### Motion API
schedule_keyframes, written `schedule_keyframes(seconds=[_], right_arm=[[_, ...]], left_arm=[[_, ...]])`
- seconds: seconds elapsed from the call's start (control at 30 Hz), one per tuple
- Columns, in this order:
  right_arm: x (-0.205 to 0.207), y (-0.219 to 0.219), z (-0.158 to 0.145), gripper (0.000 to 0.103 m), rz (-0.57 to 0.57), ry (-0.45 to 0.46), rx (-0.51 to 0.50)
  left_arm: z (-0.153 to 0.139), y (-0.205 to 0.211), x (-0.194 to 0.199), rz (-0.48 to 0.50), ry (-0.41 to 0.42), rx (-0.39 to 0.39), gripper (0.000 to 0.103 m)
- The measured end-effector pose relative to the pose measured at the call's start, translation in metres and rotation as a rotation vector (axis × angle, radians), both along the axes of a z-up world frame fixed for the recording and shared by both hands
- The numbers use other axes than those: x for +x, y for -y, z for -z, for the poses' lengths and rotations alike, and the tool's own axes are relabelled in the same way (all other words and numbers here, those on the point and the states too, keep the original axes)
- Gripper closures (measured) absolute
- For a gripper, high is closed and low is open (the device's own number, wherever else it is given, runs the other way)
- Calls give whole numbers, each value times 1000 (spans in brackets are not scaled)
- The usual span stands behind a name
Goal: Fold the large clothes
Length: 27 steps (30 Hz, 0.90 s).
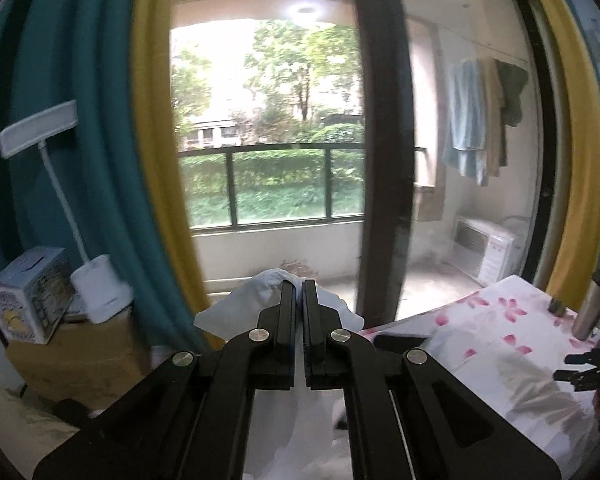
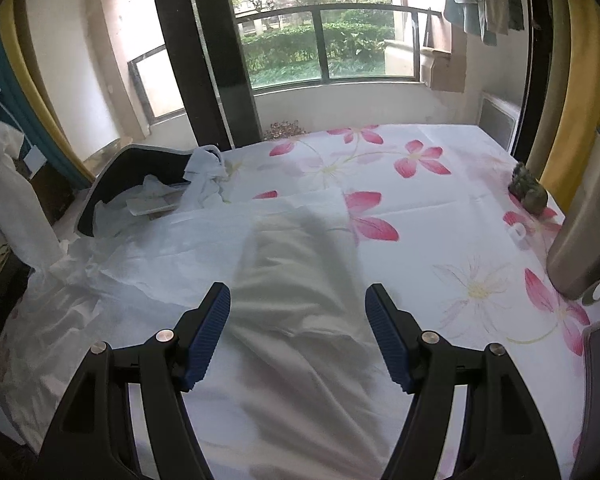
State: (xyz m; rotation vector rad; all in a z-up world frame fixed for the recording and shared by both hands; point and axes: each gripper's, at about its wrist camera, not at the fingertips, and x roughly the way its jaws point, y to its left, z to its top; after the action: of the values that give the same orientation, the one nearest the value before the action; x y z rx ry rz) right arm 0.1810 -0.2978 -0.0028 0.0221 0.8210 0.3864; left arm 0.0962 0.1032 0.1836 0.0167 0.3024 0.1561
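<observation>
A large white garment lies spread on the flower-print table cover, partly folded, one end rising at the far left. My left gripper is shut on a bunched corner of that white garment and holds it up above the table's left side. My right gripper is open and empty, its blue pads hovering just above the middle of the garment.
A steel flask stands at the table's right edge, with a small dark lump behind it. A black chair with white cloth stands at the left. A white desk lamp and a carton sit on a cardboard box.
</observation>
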Motion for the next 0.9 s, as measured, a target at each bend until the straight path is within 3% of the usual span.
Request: schedule_keyframes(seconds=[0.23,0.47,0.73,0.9], right_arm=[[1,30,5,33,7,3,36],[3,44,6,33,-7,16,50],[3,58,8,33,5,21,66],[-1,66,12,33,23,7,59]], left_arm=[[4,64,19,59,-4,68,100],[24,113,55,147,-68,47,100],[97,166,95,298,-253,-50,100],[155,194,113,404,-405,-156,100]])
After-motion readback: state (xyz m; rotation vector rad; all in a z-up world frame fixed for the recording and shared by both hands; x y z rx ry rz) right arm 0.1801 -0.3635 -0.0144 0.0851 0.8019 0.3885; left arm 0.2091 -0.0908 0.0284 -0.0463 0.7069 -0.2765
